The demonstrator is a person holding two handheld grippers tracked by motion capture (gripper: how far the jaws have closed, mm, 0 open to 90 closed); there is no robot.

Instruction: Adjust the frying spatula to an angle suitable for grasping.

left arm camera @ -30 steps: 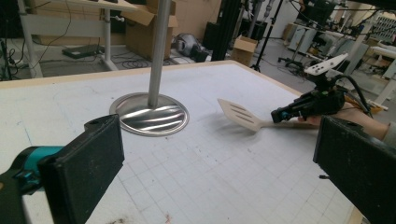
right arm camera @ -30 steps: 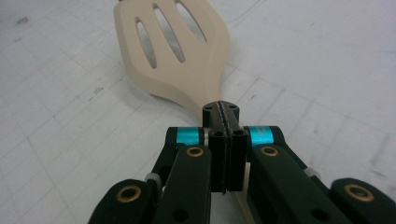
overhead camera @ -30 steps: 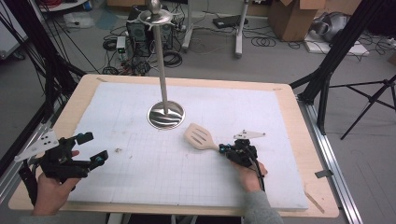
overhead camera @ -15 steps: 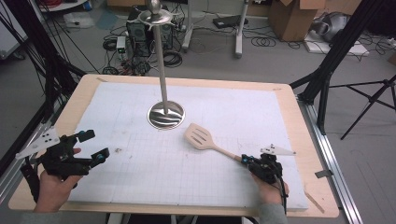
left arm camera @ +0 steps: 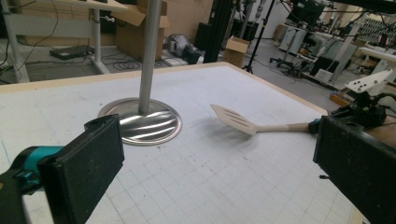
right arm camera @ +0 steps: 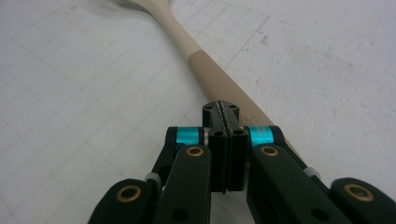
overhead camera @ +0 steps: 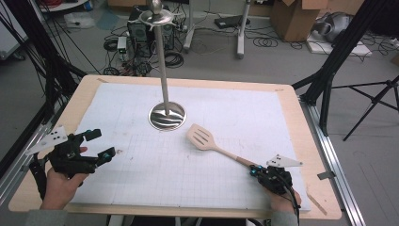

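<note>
- A wooden table (overhead camera: 80, 99) carries a white grid mat (overhead camera: 244, 113) that covers most of its top, leaving a bare wood border.
- A round metal stand base (overhead camera: 167, 116) sits on the mat toward the far middle, with a pole (overhead camera: 161, 61) rising upright from it.
- A pale slotted spatula (overhead camera: 203, 138) is near the base, handle toward the near right corner.
</note>
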